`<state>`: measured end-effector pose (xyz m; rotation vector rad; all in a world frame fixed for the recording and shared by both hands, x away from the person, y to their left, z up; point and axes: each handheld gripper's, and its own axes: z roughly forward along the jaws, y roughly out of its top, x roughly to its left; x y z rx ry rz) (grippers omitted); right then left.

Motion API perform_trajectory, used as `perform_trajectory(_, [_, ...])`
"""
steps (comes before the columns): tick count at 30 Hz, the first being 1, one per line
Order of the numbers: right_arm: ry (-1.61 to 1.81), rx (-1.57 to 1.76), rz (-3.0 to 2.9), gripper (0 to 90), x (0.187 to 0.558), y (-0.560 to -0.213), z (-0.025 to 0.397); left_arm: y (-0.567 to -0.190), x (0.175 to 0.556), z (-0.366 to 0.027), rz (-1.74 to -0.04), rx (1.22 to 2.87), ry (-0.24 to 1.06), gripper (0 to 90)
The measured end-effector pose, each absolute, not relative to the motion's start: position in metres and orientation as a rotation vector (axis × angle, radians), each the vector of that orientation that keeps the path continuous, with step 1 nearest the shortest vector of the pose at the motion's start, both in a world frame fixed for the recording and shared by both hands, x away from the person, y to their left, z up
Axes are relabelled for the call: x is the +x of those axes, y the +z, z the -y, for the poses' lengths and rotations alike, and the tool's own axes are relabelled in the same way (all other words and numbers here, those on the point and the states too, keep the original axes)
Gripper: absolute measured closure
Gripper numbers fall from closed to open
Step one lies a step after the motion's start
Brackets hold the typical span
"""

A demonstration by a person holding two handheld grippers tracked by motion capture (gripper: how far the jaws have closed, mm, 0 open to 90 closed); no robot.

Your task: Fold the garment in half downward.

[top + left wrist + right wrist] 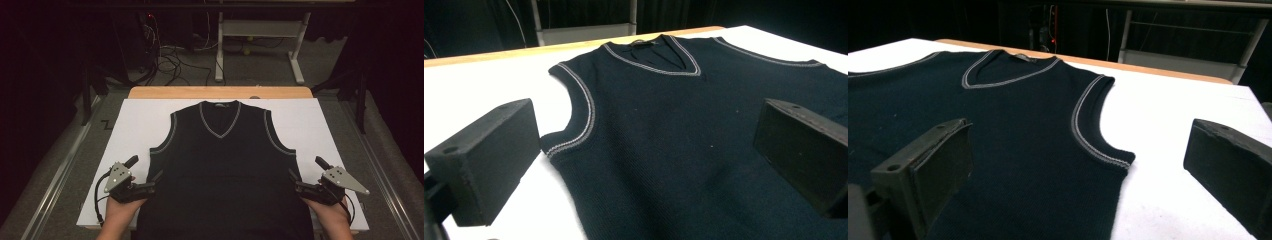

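Dark vest (222, 170) flat on white tabletop (135, 125), dim room, both grippers' fingers apart.

Surface (150, 93): wooden top, bare along its far edge
Cover: a white board (135, 125) lies flat over nearly the whole surface, reaching close to the near edge
On the board: one dark sleeveless V-neck vest (225, 165), spread flat, neck toward the far edge, hem at the near edge
Vest trim: pale stitched bands at neck and armholes
Board margins: white shows on both sides of the vest
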<state>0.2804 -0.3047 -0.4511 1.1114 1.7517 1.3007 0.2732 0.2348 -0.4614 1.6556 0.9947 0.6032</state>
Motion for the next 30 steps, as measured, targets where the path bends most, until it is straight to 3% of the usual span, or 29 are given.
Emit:
perform_trajectory(15, [1.292, 1.098, -1.734, 0.1, 0.2797, -0.4471, 0.3086, -0.4622, 0.2726, -0.2387, -0.983, 1.638, 0.630, 0.0])
perform_trajectory(30, [1.272, 1.103, -1.756, 0.1, 0.2812, -0.4483, 0.3066, -0.4620, 0.2774, -0.2386, -1.027, 1.671, 0.568, 0.0])
